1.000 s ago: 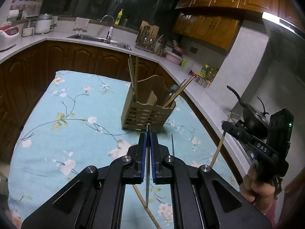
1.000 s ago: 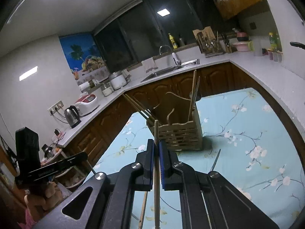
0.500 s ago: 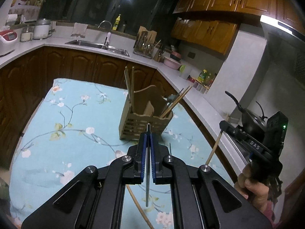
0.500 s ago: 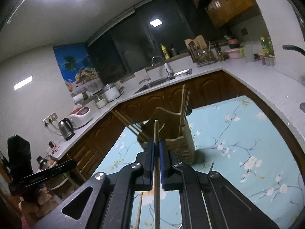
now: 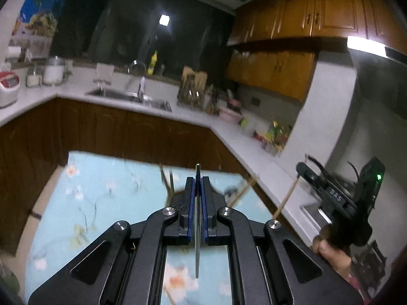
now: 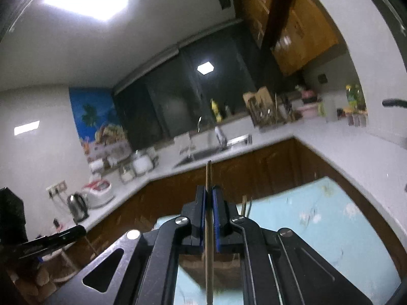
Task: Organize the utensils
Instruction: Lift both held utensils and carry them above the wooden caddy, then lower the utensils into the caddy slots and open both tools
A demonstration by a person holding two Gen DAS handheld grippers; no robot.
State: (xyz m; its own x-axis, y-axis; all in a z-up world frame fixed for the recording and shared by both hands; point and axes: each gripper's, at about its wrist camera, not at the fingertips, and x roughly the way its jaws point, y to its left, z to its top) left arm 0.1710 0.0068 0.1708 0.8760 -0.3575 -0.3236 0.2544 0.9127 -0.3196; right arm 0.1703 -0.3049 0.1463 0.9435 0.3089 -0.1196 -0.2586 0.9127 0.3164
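Observation:
My left gripper (image 5: 197,181) is shut on a thin grey metal utensil (image 5: 197,254), which runs straight back between the blue pads. The wooden utensil holder is mostly hidden behind these fingers; only chopstick ends (image 5: 166,180) poke out of it. My right gripper (image 6: 209,190) is shut on a wooden chopstick (image 6: 208,175) that sticks up past the fingertips. Below its arms shows the holder's brown top (image 6: 198,267). In the left wrist view the right gripper (image 5: 304,169) hangs at the right, held by a hand (image 5: 330,251), with its chopstick (image 5: 286,198) slanting down. Both views are blurred.
A pale blue floral tablecloth (image 5: 96,193) covers the table under both grippers. White counters wrap around it, with a sink (image 5: 127,94), a knife block (image 5: 193,86), a rice cooker (image 5: 7,86) and a kettle (image 6: 76,206). The left gripper (image 6: 76,231) shows at the left edge.
Both grippers have risen and tilted upward, each still holding its utensil. The holder has sunk low in both views and is now mostly hidden behind the fingers.

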